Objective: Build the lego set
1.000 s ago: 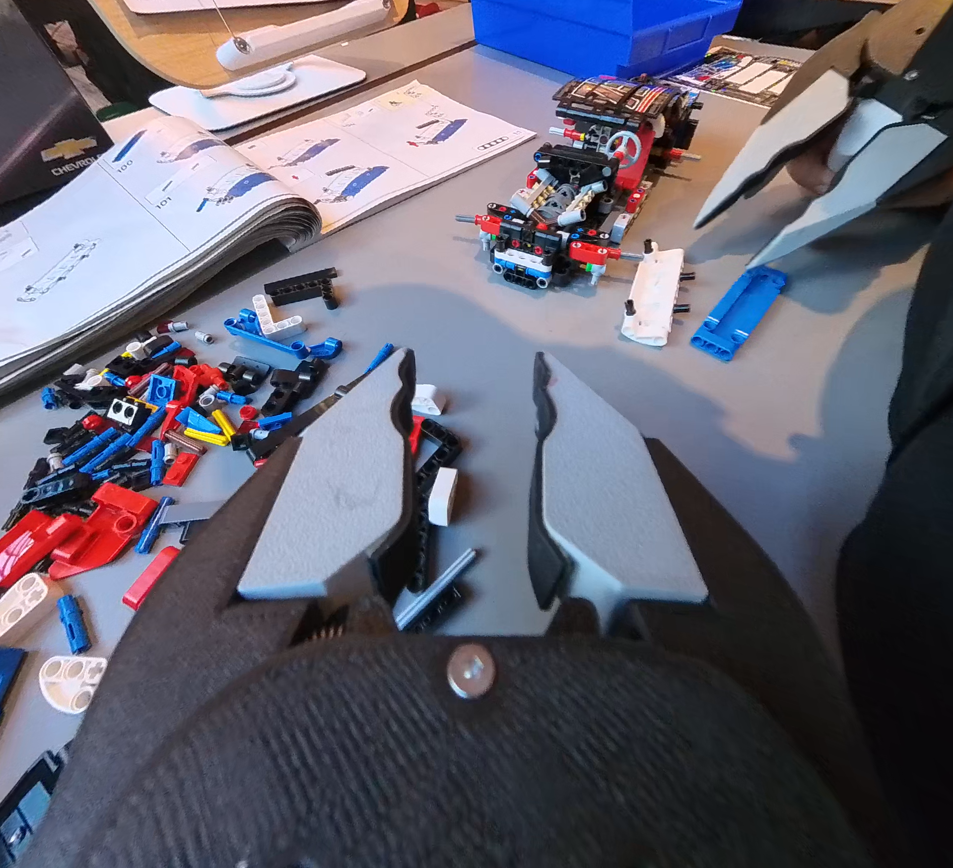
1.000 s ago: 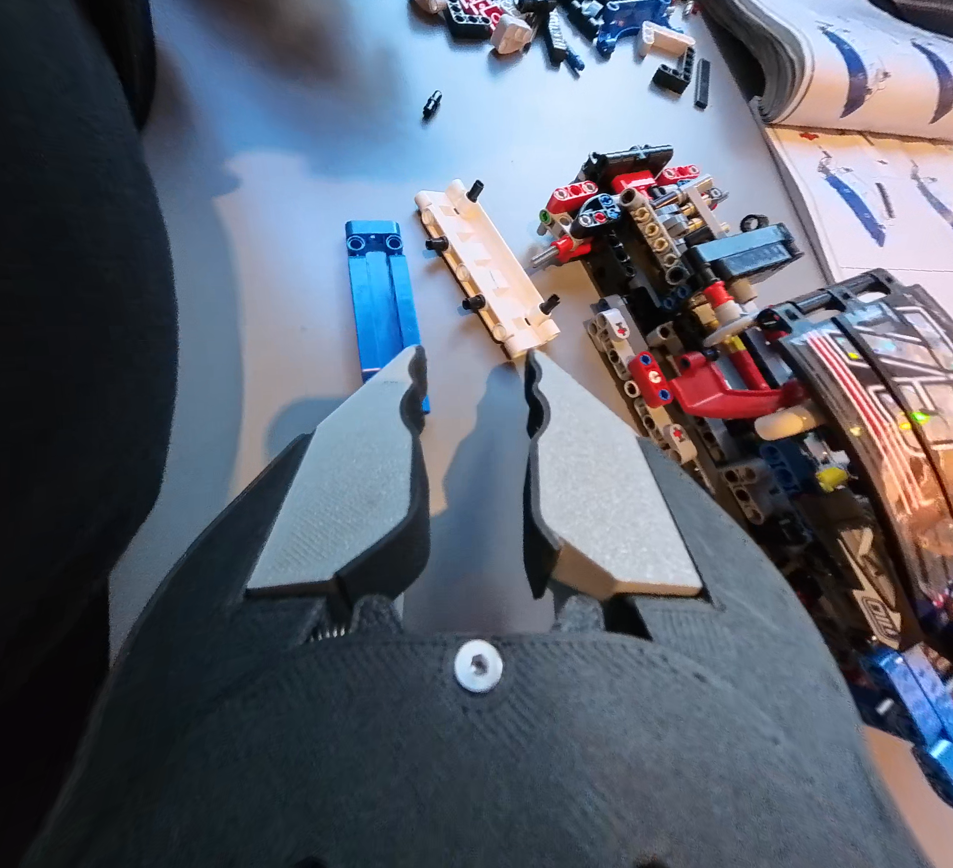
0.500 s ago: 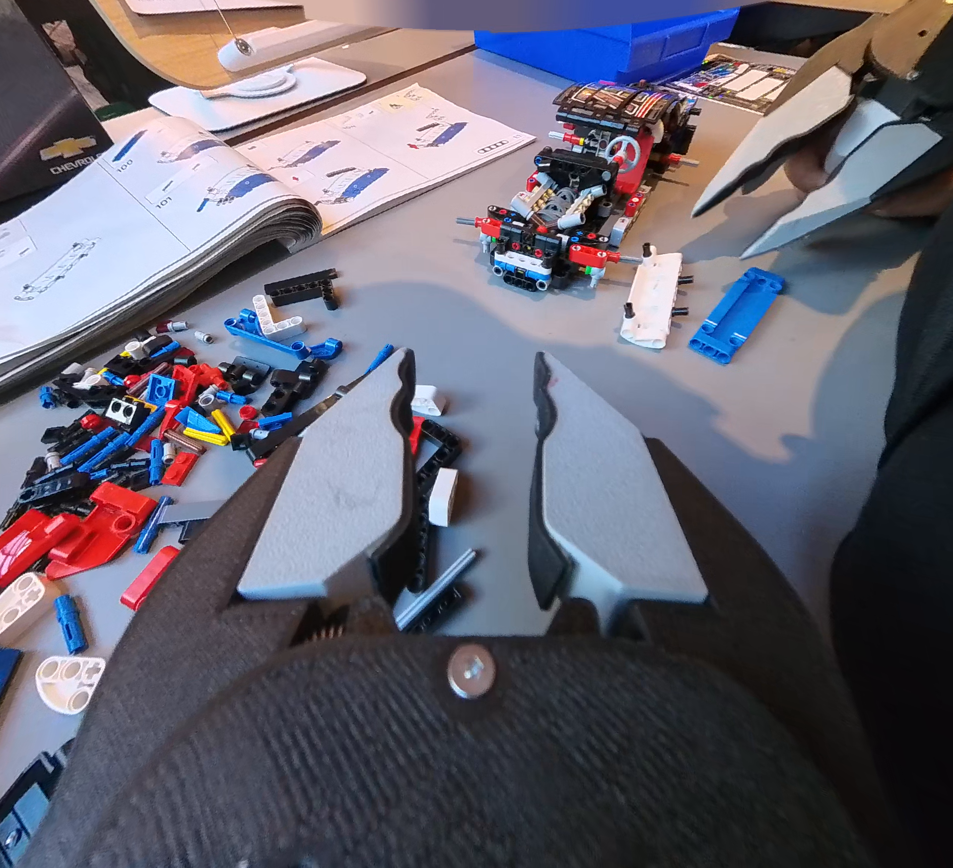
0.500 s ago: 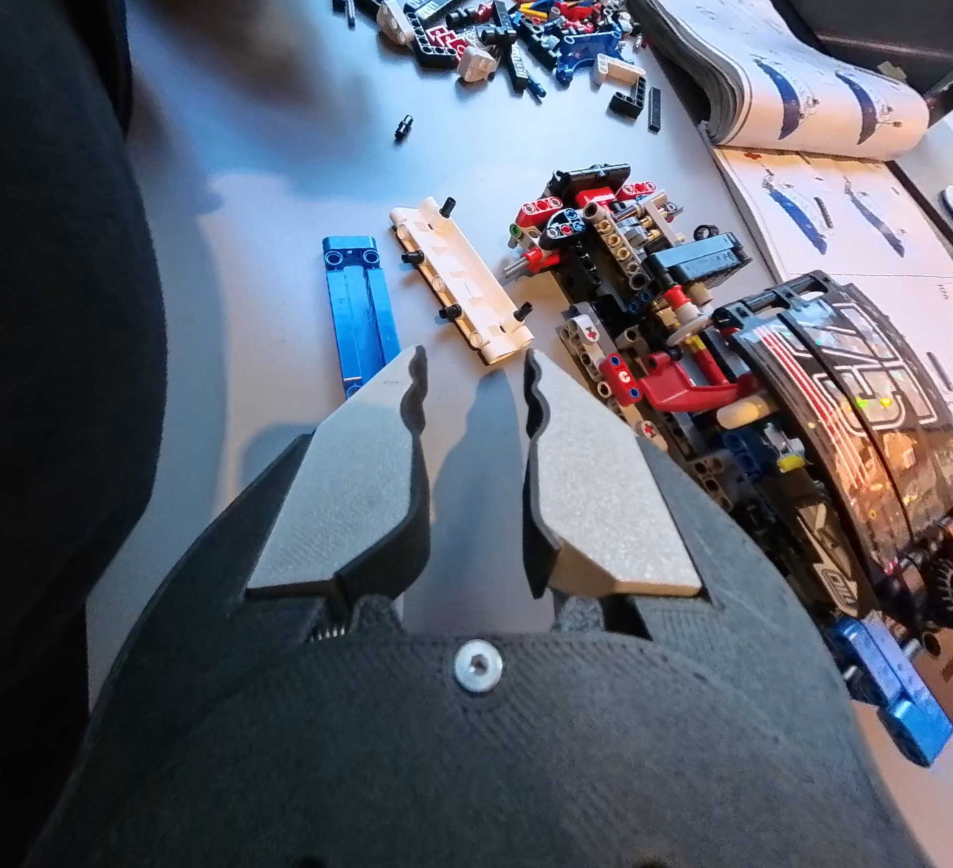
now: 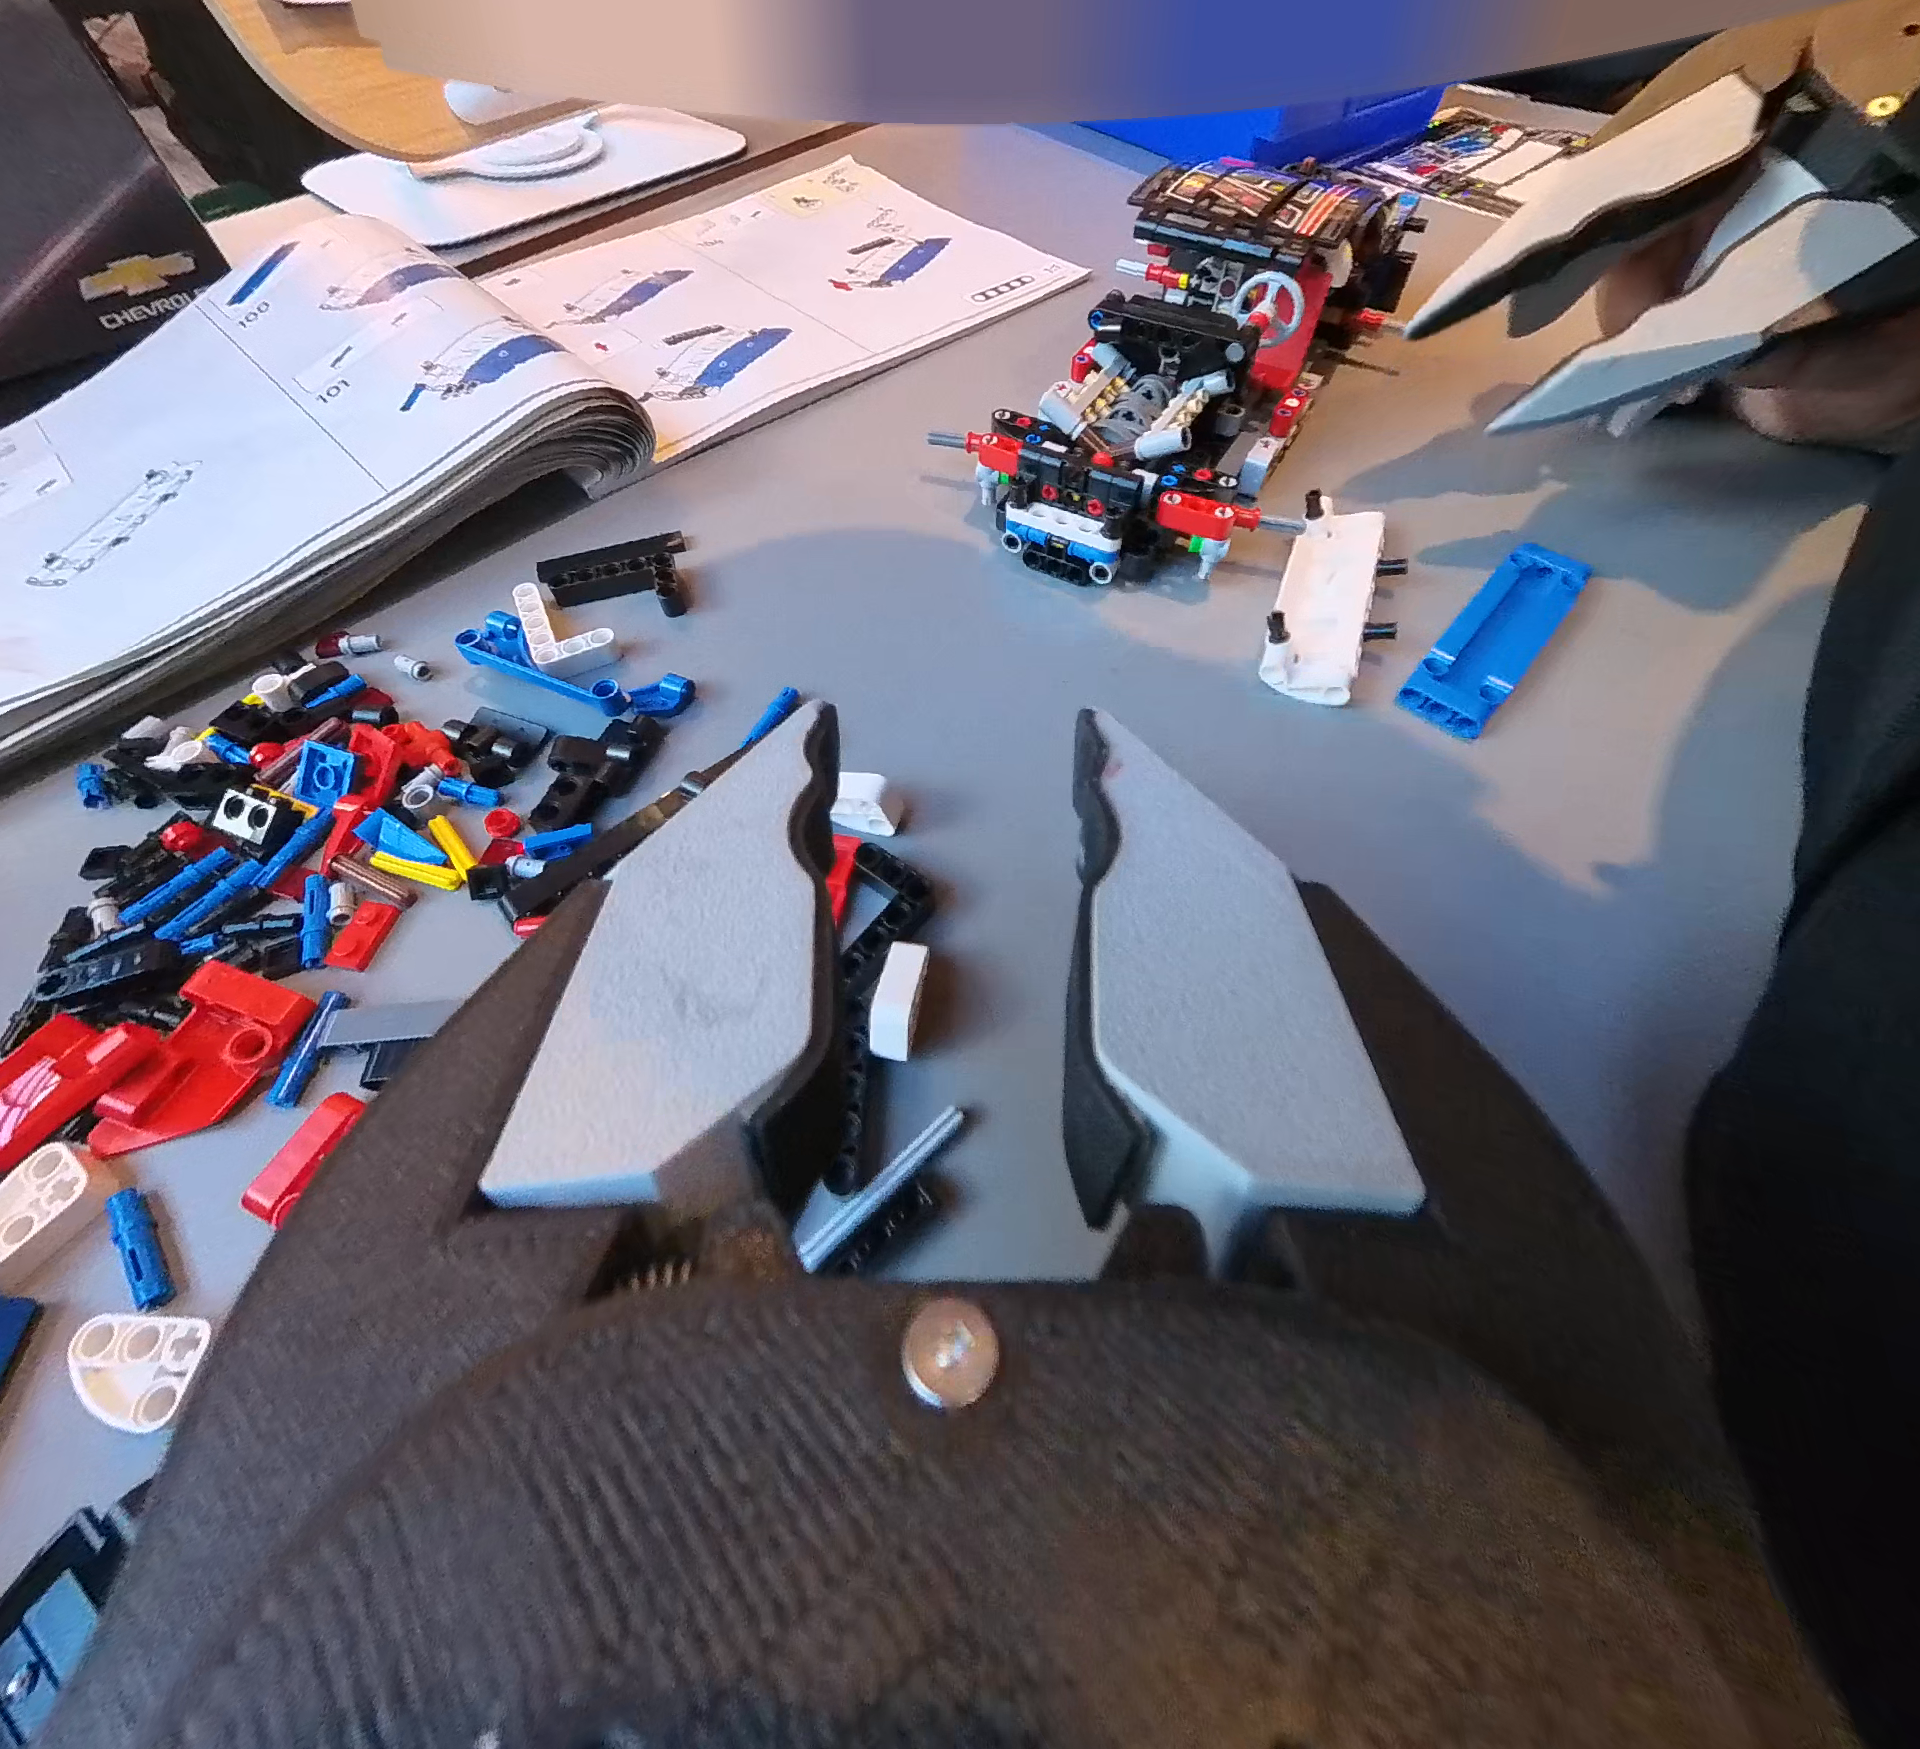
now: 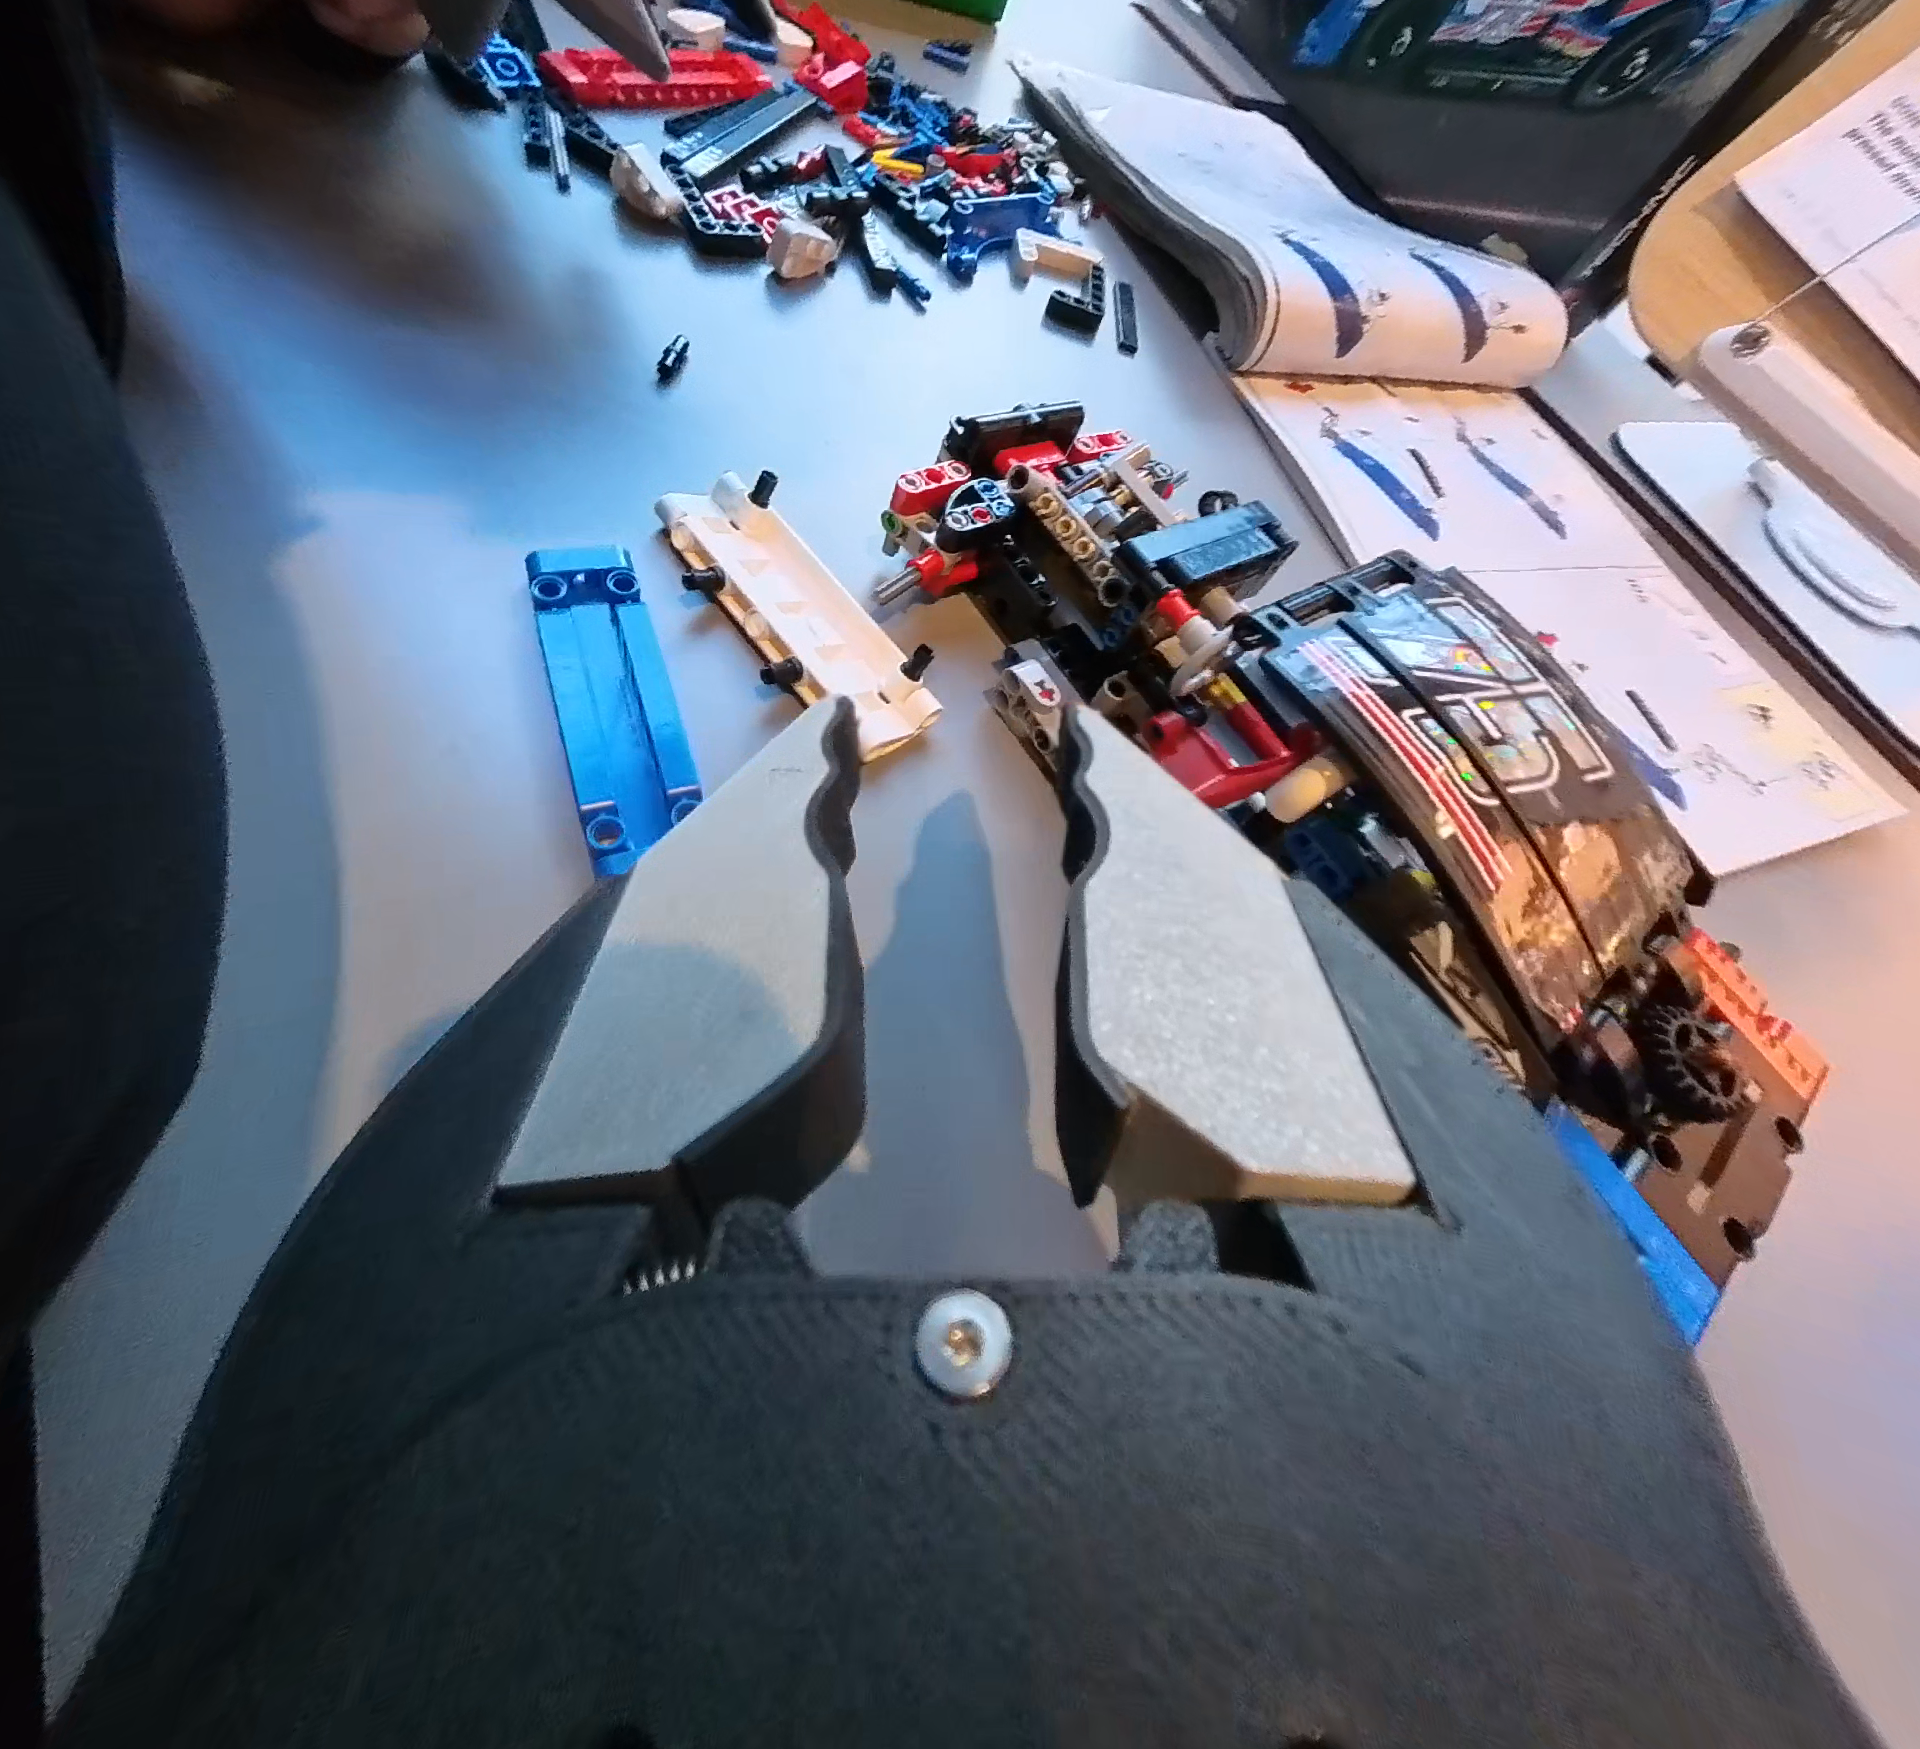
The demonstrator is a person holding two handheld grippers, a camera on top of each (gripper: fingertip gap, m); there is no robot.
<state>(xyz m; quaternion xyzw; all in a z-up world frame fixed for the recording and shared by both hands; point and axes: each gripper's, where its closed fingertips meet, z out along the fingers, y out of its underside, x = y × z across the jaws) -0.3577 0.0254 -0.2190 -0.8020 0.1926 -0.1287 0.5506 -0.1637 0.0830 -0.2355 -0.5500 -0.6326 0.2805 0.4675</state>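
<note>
Car (image 5: 1195, 411) sits mid-table, white panel (image 6: 800, 619) and blue panel (image 6: 608, 691) beside it. Left gripper (image 5: 951, 733) and right gripper (image 6: 956, 733) both gape, empty. Panels look light, stiff, slick; pins fragile, so pinch the long edges.

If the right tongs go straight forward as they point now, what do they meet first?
Probably the near end of the white panel, just ahead of the open right tongs. The car model lies to their right. Depth is uncertain.
</note>
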